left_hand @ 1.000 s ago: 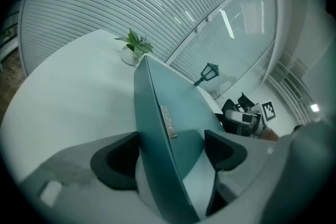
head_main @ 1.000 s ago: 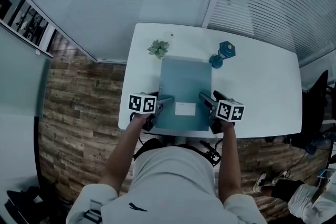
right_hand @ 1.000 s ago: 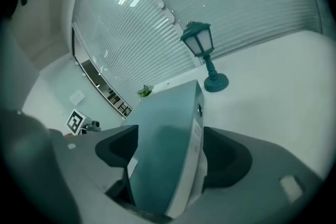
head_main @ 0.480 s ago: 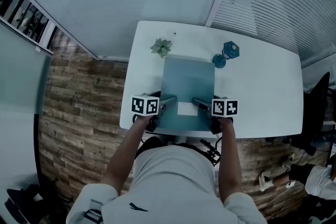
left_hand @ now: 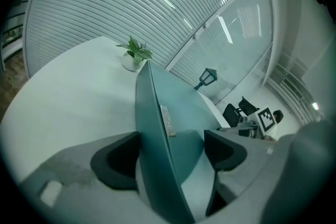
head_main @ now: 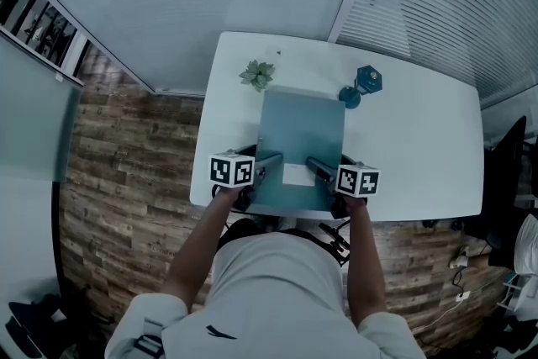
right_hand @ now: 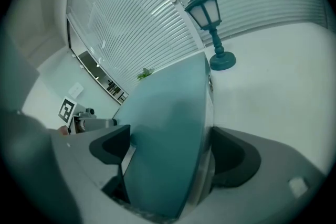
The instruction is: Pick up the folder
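The right gripper (head_main: pixel 318 169) has slid in a little from the side, toward the middle of the folder (head_main: pixel 301 130). Its jaws have just been opening. Now they stand wide apart, with the folder's right edge in between them. They do not squeeze it yet.

The left gripper (head_main: pixel 267 161) sits about where it was. Its jaws are apart too, and the folder's left edge stands between them. The edge is close to one pad, and there is a clear gap to the other pad.

This looks like the getting-ready step. Both grippers now have a side of the folder in their mouths, so the next thing is probably to close both and then lift. If only one side closes, the folder may tip or slip out.

The folder lies flat on the white table (head_main: pixel 420 139), at the side nearest the person. It has a small white label (head_main: pixel 296 174) near that end. It has not been lifted.

The folder is shut, so what is inside it cannot be seen. A little white pot (left_hand: pixel 129 63) holds a small green plant (head_main: pixel 258 75). It stands just past the folder's far left corner. A small toy lamp (head_main: pixel 367 81) stands just beside the far right corner. It holds nothing.
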Motion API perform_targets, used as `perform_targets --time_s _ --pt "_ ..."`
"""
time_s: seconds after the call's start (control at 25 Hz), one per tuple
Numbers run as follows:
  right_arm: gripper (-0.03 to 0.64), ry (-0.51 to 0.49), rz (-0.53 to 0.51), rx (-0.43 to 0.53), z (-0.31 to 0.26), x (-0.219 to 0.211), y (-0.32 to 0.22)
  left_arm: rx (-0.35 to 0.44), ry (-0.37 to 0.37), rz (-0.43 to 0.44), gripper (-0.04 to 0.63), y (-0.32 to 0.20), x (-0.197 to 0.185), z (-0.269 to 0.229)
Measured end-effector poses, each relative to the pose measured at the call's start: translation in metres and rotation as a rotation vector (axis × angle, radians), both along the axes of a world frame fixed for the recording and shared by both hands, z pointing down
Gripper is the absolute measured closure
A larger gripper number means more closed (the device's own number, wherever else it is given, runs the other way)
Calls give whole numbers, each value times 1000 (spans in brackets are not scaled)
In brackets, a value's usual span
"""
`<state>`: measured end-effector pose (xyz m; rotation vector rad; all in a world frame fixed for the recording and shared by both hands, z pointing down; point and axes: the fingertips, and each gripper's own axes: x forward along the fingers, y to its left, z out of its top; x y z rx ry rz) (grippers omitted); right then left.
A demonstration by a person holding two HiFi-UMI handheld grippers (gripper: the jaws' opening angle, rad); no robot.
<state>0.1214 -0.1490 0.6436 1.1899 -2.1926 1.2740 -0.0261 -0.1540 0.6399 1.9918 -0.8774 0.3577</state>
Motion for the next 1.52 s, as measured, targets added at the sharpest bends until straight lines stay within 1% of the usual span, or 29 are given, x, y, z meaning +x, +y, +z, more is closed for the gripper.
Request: perform_targets --time_s 0.08,0.16,0.24,0.32,0.36,0.44,0.52,0.56,0.6,0.72,0.8,0.88,1.0,1.08,1.2,1.28,1.36,1.4,1.48,1.52 --pt "141 -1 16 38 -5 2 1 27 -5 8 190 1 1 -3" --pt "141 6 29 103 -16 3 1 73 -3 9 190 0 2 -9" --pt "141 11 38 195 -33 3 -1 149 3 12 190 -3 3 -23" --pt "143 -1 60 311 -52 5 -3 241 9 19 190 -8 5 -41" --pt "151 -21 83 373 -63 8 -4 290 12 22 190 -10 6 -50" --pt "196 -97 153 481 -87 16 -4 378 25 25 190 -12 5 -67" --pt "248 -197 218 546 -107 23 -2 443 51 18 189 -11 3 -79" --pt "261 -238 231 558 -113 24 0 471 66 15 189 -10 1 -83" --pt "261 -261 229 553 -116 24 1 500 81 11 189 -8 -1 -85" --pt "258 -264 176 488 -114 17 8 600 107 8 187 2 -6 -92" --pt "255 -314 150 456 -114 16 11 646 118 8 187 8 -9 -95" --pt "265 -377 124 426 -116 17 13 658 139 13 189 12 -12 -95" --pt "268 -386 41 390 -115 12 16 655 168 22 189 14 -16 -95" --pt "234 -397 -4 367 -114 11 17 655 214 15 189 15 -19 -97" --pt "215 -436 -48 343 -114 10 18 657 269 34 190 21 -21 -97" --pt "213 -420 -78 346 -111 9 17 671 273 78 196 28 -21 -95" --pt "213 -391 -86 342 -104 8 15 689 265 113 201 35 -21 -92" --pt "193 -386 -84 327 -100 7 14 696 260 117 205 37 -21 -92" --pt "165 -418 -84 272 -91 4 14 705 248 119 219 39 -22 -90" --pt "161 -464 -77 247 -90 5 15 707 243 122 219 40 -24 -89"
